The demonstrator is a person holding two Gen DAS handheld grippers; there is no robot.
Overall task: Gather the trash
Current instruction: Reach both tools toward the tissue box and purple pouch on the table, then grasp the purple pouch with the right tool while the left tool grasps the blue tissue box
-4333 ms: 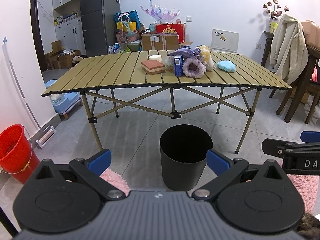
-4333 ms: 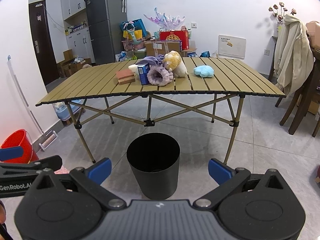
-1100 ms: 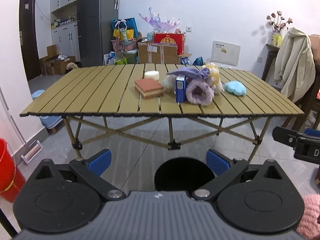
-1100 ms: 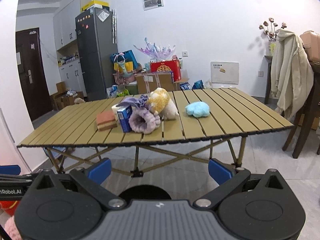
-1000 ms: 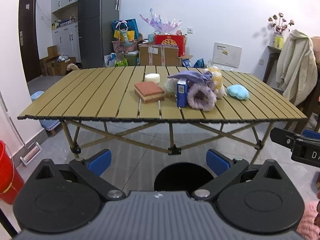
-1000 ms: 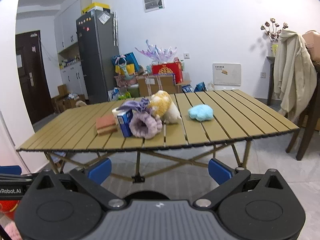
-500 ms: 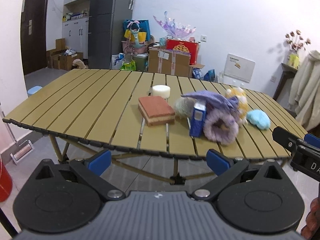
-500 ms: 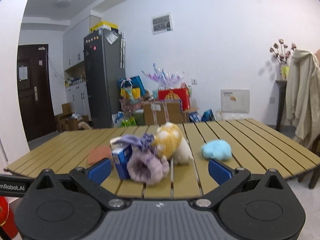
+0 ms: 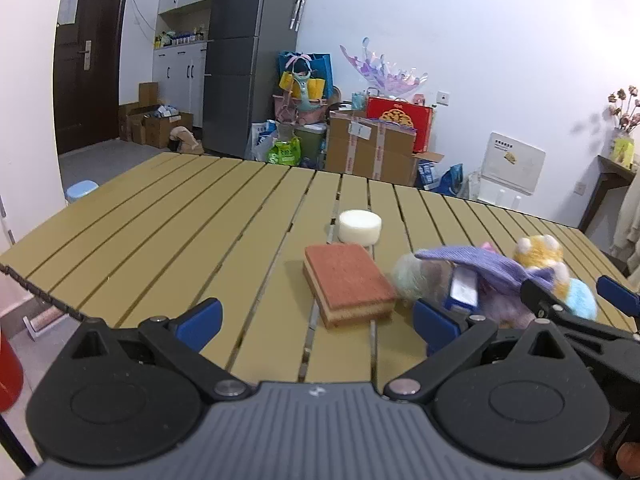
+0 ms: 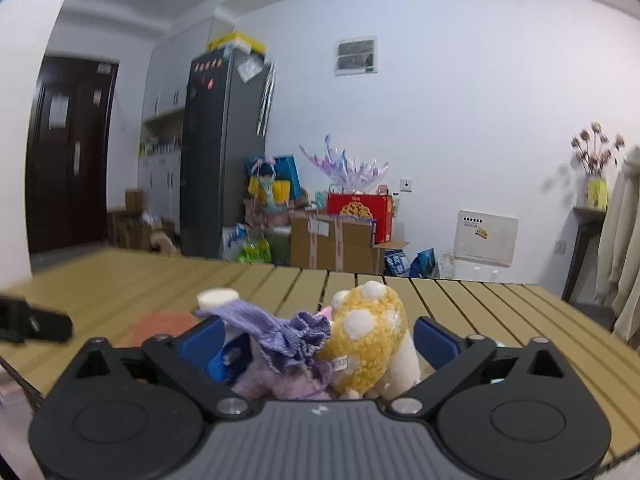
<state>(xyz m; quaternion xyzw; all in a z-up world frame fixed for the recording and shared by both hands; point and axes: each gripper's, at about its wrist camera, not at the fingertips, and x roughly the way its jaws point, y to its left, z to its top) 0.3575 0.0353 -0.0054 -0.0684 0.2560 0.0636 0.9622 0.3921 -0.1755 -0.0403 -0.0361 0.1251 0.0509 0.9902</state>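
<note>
- Trash items are lying clustered on a tan slatted folding table [image 9: 168,216]: a rust-topped rectangular sponge [image 9: 347,282], a round white foam puck [image 9: 359,225], a small blue carton [image 9: 464,291], a purple knitted cloth [image 10: 276,334], a fluffy lilac ring [image 10: 276,386], a yellow plush toy with white spots [image 10: 370,336] and a pale blue fluffy pad [image 9: 582,299].
- In the left wrist view, the sponge is sitting near the table's middle, with the white puck just behind it, touching or nearly so.
- The blue carton is standing to the right of the sponge, partly under the purple cloth – the plush toy and blue pad are lying further right.
- The left gripper [image 9: 316,322] is hovering above the near edge of the table, its blue-tipped jaws standing wide apart and gripping nothing; the sponge is lying ahead of them, between the two fingertips as the camera sees it.
- The right gripper [image 10: 318,338] is reaching low into the soft pile, its jaws closing inward, with the purple cloth, lilac ring and yellow plush toy lying between them.
- Neither blue pad is pressing on those things yet, as far as the slightly blurred right wrist view shows.
- In the left wrist view, the right gripper's black arm is crossing in front of the blue pad.
- Behind the table, a tall dark grey refrigerator [image 9: 248,56], taped cardboard boxes [image 9: 370,148] and a red gift box [image 9: 400,120] are standing against the white wall.
</note>
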